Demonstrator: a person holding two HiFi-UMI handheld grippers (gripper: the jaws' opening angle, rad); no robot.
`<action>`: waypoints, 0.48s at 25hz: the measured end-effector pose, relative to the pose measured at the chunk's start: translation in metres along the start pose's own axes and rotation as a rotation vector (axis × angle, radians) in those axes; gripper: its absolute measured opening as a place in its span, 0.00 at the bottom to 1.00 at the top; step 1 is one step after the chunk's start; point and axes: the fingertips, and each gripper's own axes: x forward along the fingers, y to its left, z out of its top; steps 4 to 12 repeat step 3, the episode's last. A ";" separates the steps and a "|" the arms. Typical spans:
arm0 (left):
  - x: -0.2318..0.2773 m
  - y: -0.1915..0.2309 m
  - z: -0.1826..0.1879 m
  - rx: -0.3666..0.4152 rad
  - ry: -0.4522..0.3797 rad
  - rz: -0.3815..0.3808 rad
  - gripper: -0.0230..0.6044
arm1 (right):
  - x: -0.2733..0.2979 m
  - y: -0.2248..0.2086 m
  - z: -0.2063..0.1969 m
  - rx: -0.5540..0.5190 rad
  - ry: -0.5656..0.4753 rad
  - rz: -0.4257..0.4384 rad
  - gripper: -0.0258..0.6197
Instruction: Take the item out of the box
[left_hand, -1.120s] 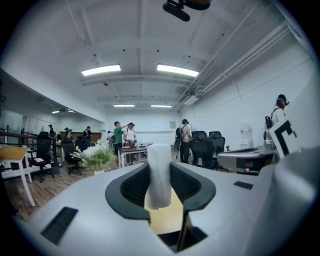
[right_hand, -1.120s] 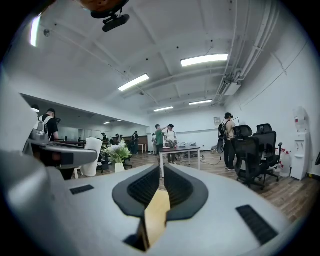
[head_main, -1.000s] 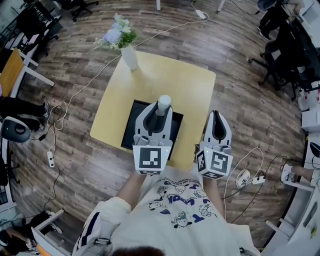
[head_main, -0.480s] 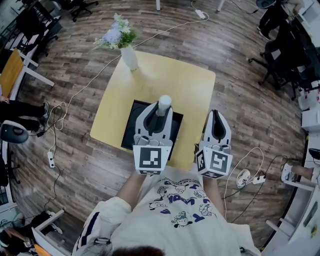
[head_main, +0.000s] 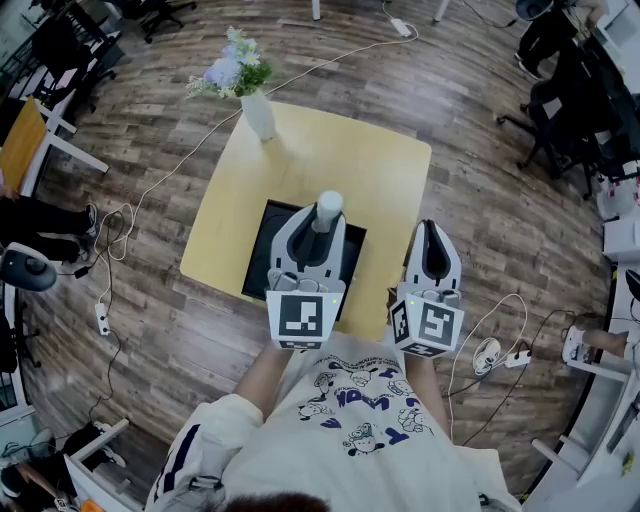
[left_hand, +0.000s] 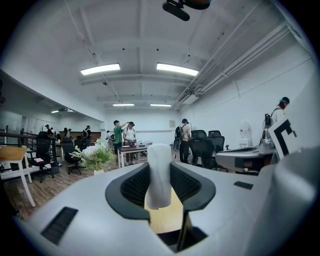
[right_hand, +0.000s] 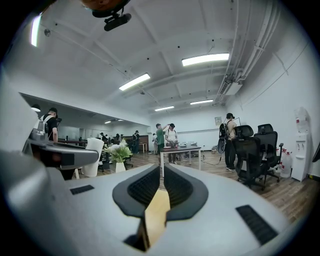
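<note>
My left gripper (head_main: 321, 214) is shut on a white cylinder (head_main: 327, 206), which it holds upright above the black box (head_main: 257, 252) on the yellow table (head_main: 340, 155). In the left gripper view the cylinder (left_hand: 159, 175) stands pinched between the two dark pads, its top rising past the jaws. My right gripper (head_main: 432, 230) hovers at the table's right front edge, jaws shut with nothing between them (right_hand: 162, 172). From the right gripper view the cylinder (right_hand: 93, 157) shows at the left, above the left gripper's body.
A white vase of flowers (head_main: 258, 112) stands at the table's far left corner. Cables and a power strip (head_main: 101, 318) lie on the wooden floor. Office chairs (head_main: 560, 110) stand at the right. People are at desks in the background.
</note>
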 end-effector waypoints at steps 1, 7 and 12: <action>0.001 0.000 0.000 0.000 0.000 0.000 0.25 | 0.000 0.000 0.000 0.000 0.001 0.000 0.11; 0.002 0.000 0.001 -0.001 0.002 0.001 0.25 | 0.001 -0.001 0.000 0.000 0.002 0.001 0.11; 0.002 0.000 0.001 -0.001 0.002 0.001 0.25 | 0.001 -0.001 0.000 0.000 0.002 0.001 0.11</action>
